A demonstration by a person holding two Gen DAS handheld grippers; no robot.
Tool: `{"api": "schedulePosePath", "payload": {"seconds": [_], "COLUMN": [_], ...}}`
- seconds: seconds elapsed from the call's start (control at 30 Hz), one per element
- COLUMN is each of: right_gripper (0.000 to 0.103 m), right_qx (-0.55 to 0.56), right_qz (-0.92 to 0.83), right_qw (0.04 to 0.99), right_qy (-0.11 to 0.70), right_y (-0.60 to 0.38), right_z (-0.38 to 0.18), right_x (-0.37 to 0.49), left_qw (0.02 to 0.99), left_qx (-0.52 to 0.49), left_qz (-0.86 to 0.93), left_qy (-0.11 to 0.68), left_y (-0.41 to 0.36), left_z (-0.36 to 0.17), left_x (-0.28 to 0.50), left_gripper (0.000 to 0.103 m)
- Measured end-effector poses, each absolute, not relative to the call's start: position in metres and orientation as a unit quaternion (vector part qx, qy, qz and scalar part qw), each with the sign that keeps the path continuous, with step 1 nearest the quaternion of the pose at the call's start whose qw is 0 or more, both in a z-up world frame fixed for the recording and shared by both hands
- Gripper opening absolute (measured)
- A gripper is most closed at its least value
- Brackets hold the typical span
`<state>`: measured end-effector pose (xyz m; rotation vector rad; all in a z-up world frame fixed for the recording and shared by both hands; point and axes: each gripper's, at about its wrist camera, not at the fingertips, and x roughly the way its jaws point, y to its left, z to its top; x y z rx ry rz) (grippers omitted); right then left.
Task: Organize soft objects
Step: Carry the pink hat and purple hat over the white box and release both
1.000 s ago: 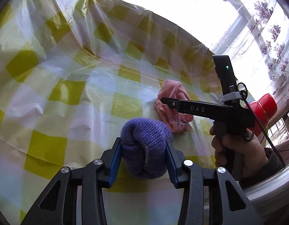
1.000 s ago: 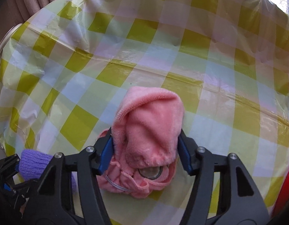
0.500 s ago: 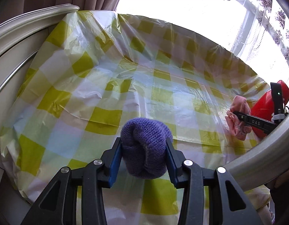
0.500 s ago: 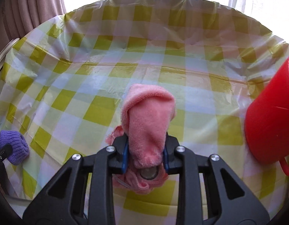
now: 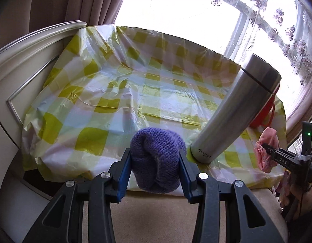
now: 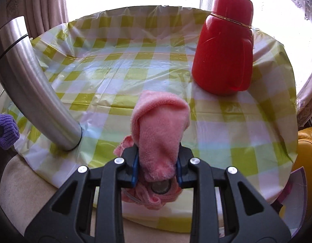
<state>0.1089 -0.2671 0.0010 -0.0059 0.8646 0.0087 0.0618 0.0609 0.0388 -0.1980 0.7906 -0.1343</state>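
Gripping purple knit, left tool tilted down

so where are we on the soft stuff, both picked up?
Done: both picked up. In hand: left hand-held gripper clamps the purple knit item; right hand-held gripper clamps the pink fleece item, both at the near edge of the checked tablecloth. Left: putting them away; no destination shows.

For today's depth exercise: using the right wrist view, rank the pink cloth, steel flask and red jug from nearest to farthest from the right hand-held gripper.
1. Pink cloth: clamped in the right hand-held gripper.
2. Steel flask: left, base near the table's front edge.
3. Red jug: right, farther back.
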Motion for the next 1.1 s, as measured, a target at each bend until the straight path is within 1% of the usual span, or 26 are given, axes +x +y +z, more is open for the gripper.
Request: {"api": "schedulePosePath", "payload": {"seconds": [0.4, 0.5, 0.8, 1.1], "right_gripper": [0.031, 0.031, 0.032, 0.032], "right_qx": [-0.005, 0.009, 0.037, 0.072], "right_qz": [-0.104, -0.128, -0.196, -0.243], "right_qw": [0.906, 0.904, 0.891, 0.88], "right_qy": [0.409, 0.409, 0.407, 0.402], "right_y": [-0.36, -0.387, -0.451, -0.503], "right_z": [0.027, 0.03, 0.031, 0.028], "right_x": [0.006, -0.013, -0.06, -0.091], "left_qw": [0.885, 0.873, 0.831, 0.811], "left_qx": [-0.056, -0.043, -0.006, 0.039], "left_qz": [-0.229, -0.267, -0.359, -0.409], "left_qy": [0.401, 0.406, 0.425, 0.416], "left_y": [-0.073, -0.107, -0.209, -0.293], "left_z": [0.056, 0.058, 0.059, 0.066], "left_x": [0.027, 0.022, 0.008, -0.004], "left_gripper": [0.044, 0.044, 0.044, 0.045]}}
